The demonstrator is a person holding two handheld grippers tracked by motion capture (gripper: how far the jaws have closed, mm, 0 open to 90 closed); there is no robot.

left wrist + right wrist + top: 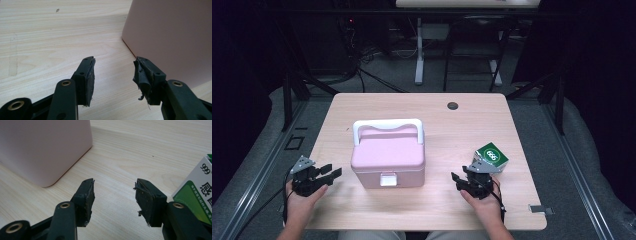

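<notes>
Both pairs of jaws stand apart with nothing between them — the left gripper [331, 173] and right gripper [460, 179] flank the closed pink box [388, 157] mid-worktop [472, 125], probably ready to open it. The green-and-white carton [492, 156] sits just beside the right gripper.

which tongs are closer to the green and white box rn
Right. The right tongs sit just in front of the green and white box, nearly touching it. The left tongs are far off, across the pink case near the table's left edge.
</notes>
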